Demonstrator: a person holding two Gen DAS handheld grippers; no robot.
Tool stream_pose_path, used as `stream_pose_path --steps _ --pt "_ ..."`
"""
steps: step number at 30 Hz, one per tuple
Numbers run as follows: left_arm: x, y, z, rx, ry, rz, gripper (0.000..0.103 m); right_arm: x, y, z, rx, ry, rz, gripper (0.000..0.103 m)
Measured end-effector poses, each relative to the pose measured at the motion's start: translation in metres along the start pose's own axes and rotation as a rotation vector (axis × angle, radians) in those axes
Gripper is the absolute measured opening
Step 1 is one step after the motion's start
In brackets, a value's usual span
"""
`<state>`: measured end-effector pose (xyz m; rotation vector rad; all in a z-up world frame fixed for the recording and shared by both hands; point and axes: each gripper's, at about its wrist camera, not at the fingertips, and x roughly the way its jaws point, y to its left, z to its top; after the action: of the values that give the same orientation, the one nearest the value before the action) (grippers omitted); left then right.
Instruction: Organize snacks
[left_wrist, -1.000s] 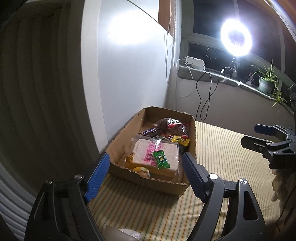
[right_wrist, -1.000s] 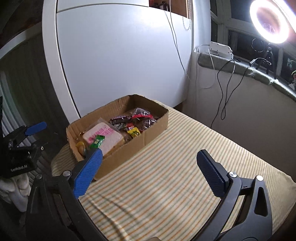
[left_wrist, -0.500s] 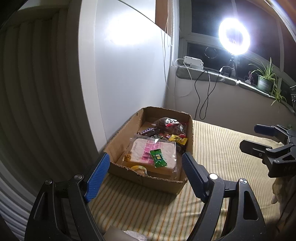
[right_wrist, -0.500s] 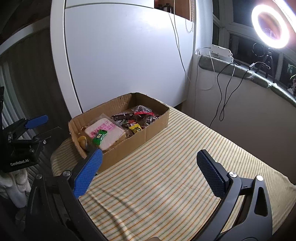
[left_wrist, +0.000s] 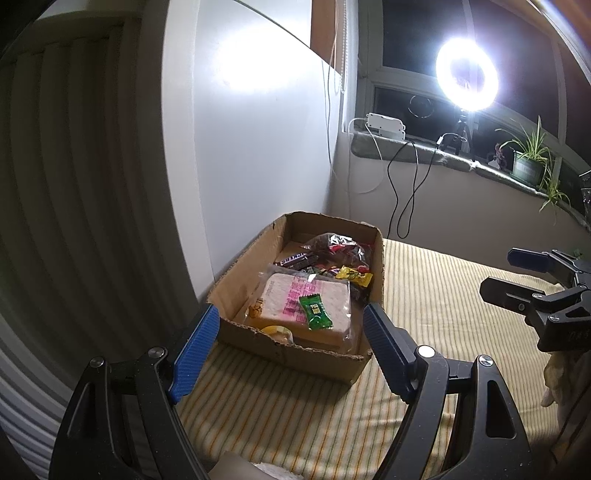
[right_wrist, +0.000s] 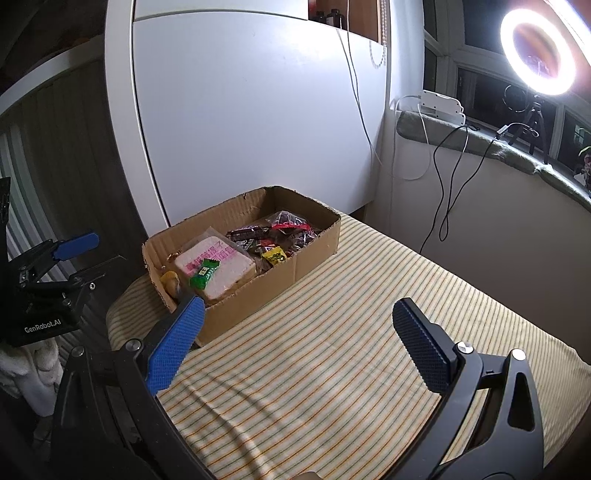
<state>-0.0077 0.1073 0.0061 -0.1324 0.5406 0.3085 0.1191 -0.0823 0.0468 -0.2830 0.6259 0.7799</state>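
One cardboard box (left_wrist: 295, 347) sits on the striped cloth (right_wrist: 351, 332), against the white panel (right_wrist: 251, 110), and holds all the snacks. Its rim is torn and uneven. Inside lies one wrapped bread loaf (left_wrist: 295, 306) with pink print, and one green candy (left_wrist: 316, 312) rests on top of it. One yellow packet (left_wrist: 354, 275) lies just beyond the loaf, one dark chocolate bar (left_wrist: 295, 260) further back, and one clear bag of dark-and-red sweets (left_wrist: 338, 245) at the far end. Something round and yellow (left_wrist: 275, 330) sits at the near wall; what it is cannot be told. The left gripper (left_wrist: 291, 347) hangs spread wide and empty before the box. The right gripper (right_wrist: 295, 332) hangs wide and empty over the cloth. One ring light (left_wrist: 467, 79) glows at the window.
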Motion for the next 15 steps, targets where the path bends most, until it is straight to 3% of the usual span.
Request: stream_pose_path --steps 15 --pt "0.0010 0.0058 0.0006 -0.004 0.001 -0.005 0.080 -0.0006 -0.0002 -0.0053 -0.001 0.009 0.003 0.103"
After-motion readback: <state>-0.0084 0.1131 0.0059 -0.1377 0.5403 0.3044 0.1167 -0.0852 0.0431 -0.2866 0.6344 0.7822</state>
